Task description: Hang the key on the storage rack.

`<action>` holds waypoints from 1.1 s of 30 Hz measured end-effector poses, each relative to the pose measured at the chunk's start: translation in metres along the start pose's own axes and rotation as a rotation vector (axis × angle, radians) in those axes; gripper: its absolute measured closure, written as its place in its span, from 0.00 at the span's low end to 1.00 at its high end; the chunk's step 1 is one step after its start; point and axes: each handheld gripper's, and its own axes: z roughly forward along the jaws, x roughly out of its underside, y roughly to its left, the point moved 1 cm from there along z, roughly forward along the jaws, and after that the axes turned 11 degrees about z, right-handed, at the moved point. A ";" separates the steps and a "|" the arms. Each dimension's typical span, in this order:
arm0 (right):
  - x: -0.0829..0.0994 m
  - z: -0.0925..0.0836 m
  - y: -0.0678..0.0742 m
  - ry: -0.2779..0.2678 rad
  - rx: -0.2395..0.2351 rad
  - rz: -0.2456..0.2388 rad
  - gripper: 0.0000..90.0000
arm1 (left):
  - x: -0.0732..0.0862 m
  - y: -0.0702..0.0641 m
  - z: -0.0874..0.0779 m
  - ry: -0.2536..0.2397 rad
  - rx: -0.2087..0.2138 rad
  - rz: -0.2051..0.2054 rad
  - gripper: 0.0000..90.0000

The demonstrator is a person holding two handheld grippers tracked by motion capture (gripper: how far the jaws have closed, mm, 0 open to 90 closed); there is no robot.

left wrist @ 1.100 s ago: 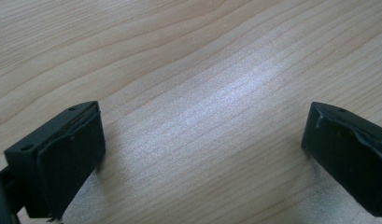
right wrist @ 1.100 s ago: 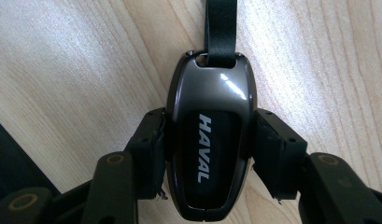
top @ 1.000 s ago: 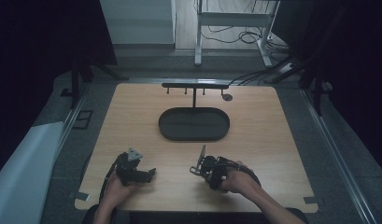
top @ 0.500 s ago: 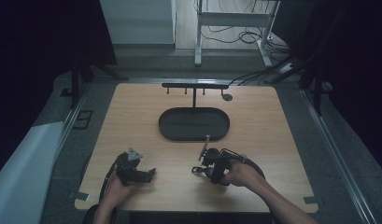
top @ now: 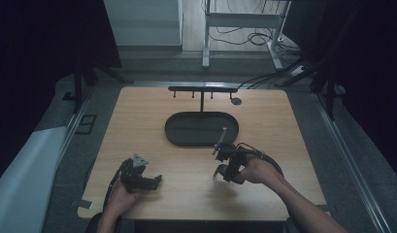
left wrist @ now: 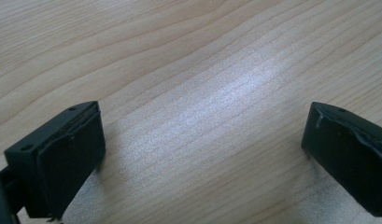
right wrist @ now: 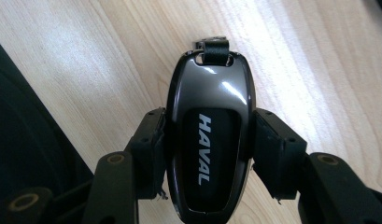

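The right gripper view shows what the high view cannot: the right gripper (right wrist: 207,149) is clamped on a glossy black car key fob (right wrist: 208,140), one pad pressed to each long side. White lettering reading HAVAL runs along the fob's face, and a short black strap loop (right wrist: 214,47) sits at its far end. In the high view the same right gripper (top: 224,162) is a dark cluster near the front right of the wooden table (top: 283,126) — the fob itself is too small and dark there to make out. A thin grey piece stands up from that gripper; what it is cannot be told.

The left gripper view shows the left gripper (left wrist: 202,140) released, jaws wide apart with bare wood grain between them. The high view places the left gripper (top: 155,180) near the front left edge, well apart from the right one.

An oval black tray (top: 174,131) lies at mid-table, just beyond the right gripper. Behind it stands a black rack (top: 202,89) with small pegs, close to the far edge. Bare tabletop lies to both sides of the tray and between the two hands.

The room around the table is dark — details there are unreadable. The fob's near end is cut off at the bottom of the right gripper view.
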 end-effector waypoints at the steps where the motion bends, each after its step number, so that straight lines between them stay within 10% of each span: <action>1: 0.000 -0.002 -0.002 -0.003 0.000 0.005 0.54 | 0.000 0.000 0.000 0.000 -0.001 0.001 0.00; 33: -0.030 -0.081 -0.066 -0.084 0.021 0.173 0.54 | 0.000 0.000 0.000 0.002 0.002 0.001 0.00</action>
